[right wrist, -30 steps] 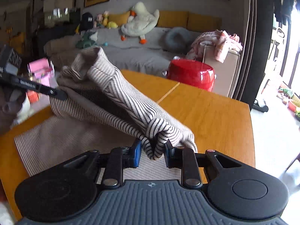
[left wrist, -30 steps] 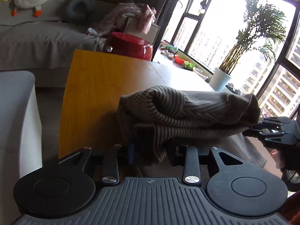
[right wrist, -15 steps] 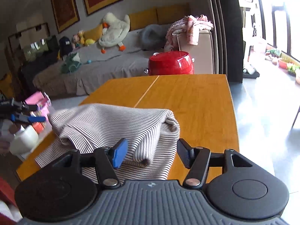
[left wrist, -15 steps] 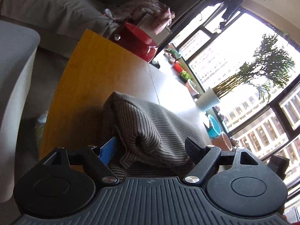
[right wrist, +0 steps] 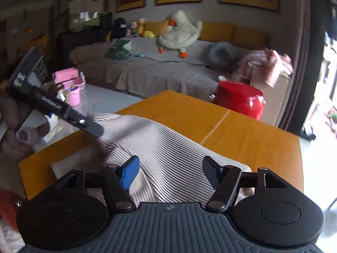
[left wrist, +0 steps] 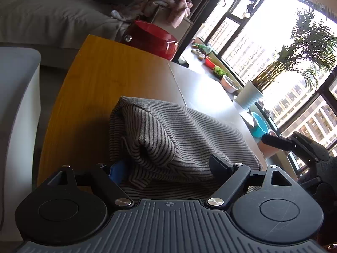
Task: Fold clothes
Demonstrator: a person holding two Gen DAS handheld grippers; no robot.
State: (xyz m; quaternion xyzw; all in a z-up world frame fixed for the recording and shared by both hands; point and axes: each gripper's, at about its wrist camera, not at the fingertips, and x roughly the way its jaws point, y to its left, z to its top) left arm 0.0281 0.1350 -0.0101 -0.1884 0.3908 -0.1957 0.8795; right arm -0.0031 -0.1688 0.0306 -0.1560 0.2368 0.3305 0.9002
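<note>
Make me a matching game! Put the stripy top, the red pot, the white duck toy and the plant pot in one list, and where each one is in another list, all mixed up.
Things:
1. stripy top
2. red pot
3. white duck toy
4. plant pot

Places:
A. by the window
B. on the sofa
C. folded on the wooden table, in front of both open grippers
D. past the far end of the table

Pairs: 1-C, 2-D, 3-B, 4-A
</note>
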